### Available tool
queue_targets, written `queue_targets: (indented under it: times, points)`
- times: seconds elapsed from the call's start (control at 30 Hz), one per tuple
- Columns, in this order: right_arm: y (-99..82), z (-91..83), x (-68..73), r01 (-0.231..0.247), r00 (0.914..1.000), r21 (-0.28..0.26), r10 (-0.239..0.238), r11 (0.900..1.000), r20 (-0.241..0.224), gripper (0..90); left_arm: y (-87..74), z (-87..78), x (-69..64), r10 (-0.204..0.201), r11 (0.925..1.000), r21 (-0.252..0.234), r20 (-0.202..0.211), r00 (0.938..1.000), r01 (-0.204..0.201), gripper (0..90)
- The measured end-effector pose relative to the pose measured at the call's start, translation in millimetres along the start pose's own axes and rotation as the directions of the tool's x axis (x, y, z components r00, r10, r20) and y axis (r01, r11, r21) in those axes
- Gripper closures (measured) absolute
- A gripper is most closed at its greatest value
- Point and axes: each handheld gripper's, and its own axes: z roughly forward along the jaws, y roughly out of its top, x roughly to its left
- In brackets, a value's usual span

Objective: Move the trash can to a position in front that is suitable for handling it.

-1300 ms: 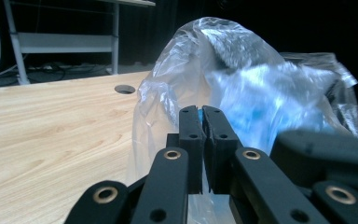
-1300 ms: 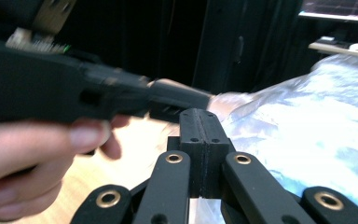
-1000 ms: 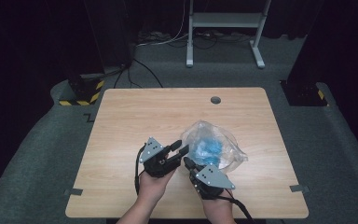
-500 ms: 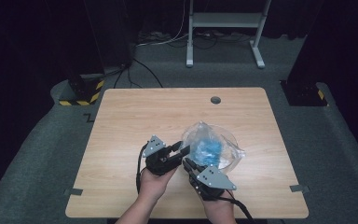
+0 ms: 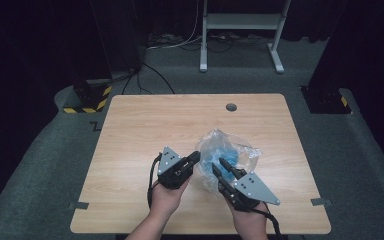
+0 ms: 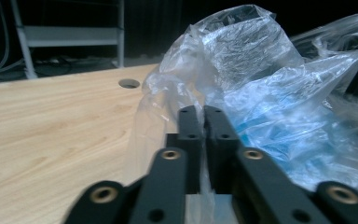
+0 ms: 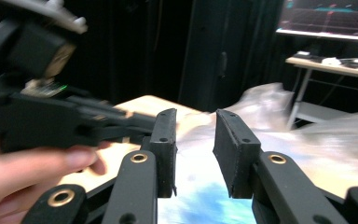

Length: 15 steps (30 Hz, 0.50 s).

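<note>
The clear plastic bag (image 5: 227, 155) with something blue inside sits at about four o'clock from the table (image 5: 145, 130) centre. The left gripper (image 5: 195, 159) has just clamped on film at its nine o'clock edge, seemingly to anchor it, while the right gripper (image 5: 219, 166), at six o'clock, has just been spreading, nothing pressed between its pads. The blue contents stay blurred behind crinkled film.

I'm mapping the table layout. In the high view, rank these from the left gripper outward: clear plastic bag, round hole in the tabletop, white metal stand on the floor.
From the left gripper:
1. Clear plastic bag, pinched at its jaws.
2. Round hole, toward the table's far edge.
3. White metal stand, beyond the table.
</note>
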Motion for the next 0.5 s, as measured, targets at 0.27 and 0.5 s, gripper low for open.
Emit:
queue_targets:
  times: [0.27, 0.5]
  points:
    - [13.1, -12.4, -26.5, -0.014, 0.9973, -0.03, 0.016, 0.9994, 0.072, 66.6, 5.1, -1.5, -7.0, 0.033, 0.9989, -0.033, 0.004, 0.9994, -0.033, 89.2]
    - [23.0, -23.5, -47.6, -0.029, 0.9883, -0.068, 0.039, 0.9973, 0.147, 62.5, 11.4, -7.0, -4.2, 0.026, 0.9973, -0.068, 0.003, 0.9997, -0.026, 89.2]
